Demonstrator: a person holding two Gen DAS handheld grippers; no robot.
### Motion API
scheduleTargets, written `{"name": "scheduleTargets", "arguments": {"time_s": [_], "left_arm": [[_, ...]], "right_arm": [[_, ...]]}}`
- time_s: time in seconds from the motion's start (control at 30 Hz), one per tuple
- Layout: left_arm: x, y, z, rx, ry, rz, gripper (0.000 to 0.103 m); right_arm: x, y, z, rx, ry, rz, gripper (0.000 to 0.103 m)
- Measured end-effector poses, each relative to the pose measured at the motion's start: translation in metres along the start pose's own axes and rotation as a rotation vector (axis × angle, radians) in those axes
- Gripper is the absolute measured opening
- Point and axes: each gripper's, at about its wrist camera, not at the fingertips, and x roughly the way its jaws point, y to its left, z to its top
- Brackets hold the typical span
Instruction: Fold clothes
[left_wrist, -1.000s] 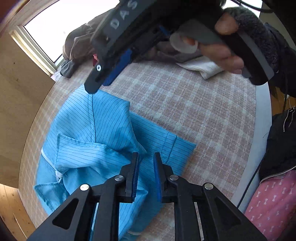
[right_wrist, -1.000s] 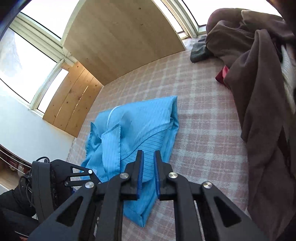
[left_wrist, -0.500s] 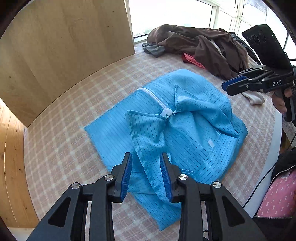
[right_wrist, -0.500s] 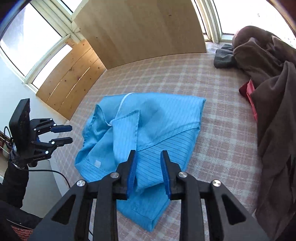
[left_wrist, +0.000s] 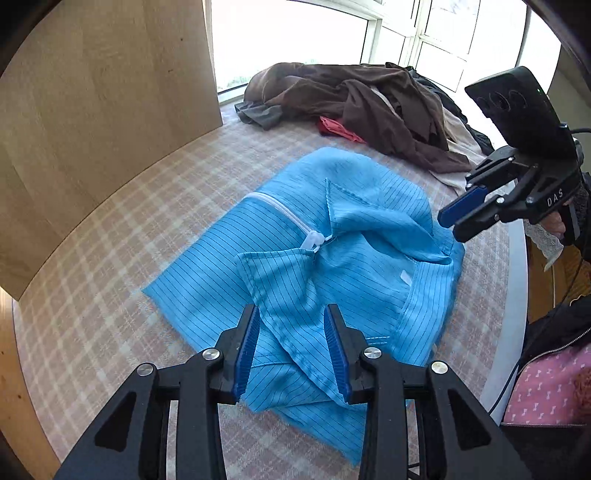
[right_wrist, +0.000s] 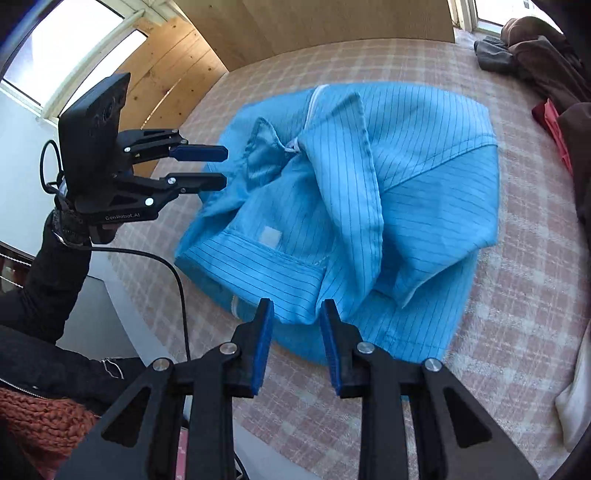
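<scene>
two tools hover over the crumpled blue jacket (left_wrist: 332, 236) on the plaid counter (left_wrist: 110, 258). left tool (left_wrist: 291, 350) is spreading its jaws, gripping nothing; right tool (right_wrist: 295, 332) is parted and empty too. best bet: flatten the collar, then grab opposite hem corners.

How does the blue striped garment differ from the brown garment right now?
The blue striped garment lies alone mid-table, partly folded with its white zipper showing. The brown garment sits crumpled in a pile of clothes by the window. The blue one is pinstriped, the brown one plain. Both rest on the checked tablecloth.
</scene>
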Motion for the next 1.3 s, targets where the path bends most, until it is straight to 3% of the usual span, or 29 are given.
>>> {"name": "scheduleTargets", "arguments": {"time_s": [0.1, 0.2, 0.37, 0.53, 0.6, 0.7, 0.9, 1.07, 1.17, 1.3], "left_arm": [[0.003, -0.018, 0.019, 0.043, -0.049, -0.104, 0.035], [0.026, -0.046, 0.038, 0.043, -0.055, -0.248, 0.035], [0.068, -0.091, 0.047, 0.059, -0.015, -0.288, 0.034], [0.107, -0.1, 0.033, 0.012, 0.079, -0.269, 0.035], [0.112, -0.101, 0.025, 0.001, 0.095, -0.247, 0.034], [0.108, -0.104, 0.02, -0.005, 0.103, -0.216, 0.034], [0.049, -0.087, 0.027, -0.006, 0.037, -0.099, 0.035], [0.037, -0.028, 0.019, -0.068, 0.013, 0.053, 0.041], [0.058, 0.009, 0.008, -0.131, 0.042, 0.058, 0.041], [0.085, 0.039, -0.013, -0.27, 0.082, -0.048, 0.04]], "right_arm": [[-0.012, -0.008, 0.034, 0.022, -0.08, -0.008, 0.026], [-0.001, -0.022, 0.063, 0.041, -0.077, -0.011, 0.026], [0.022, -0.028, 0.085, 0.028, -0.001, 0.006, 0.026], [0.044, -0.019, 0.09, -0.085, 0.077, 0.024, 0.026], [0.057, -0.026, 0.092, -0.117, 0.111, -0.041, 0.01], [0.059, -0.043, 0.098, -0.098, 0.093, -0.062, 0.008], [0.031, -0.028, 0.102, -0.151, 0.075, 0.107, 0.008], [0.025, -0.02, 0.107, -0.18, 0.062, 0.126, 0.008], [0.04, -0.019, 0.111, -0.196, 0.07, 0.079, 0.008], [0.069, -0.024, 0.107, -0.187, 0.132, 0.056, 0.008]]}}
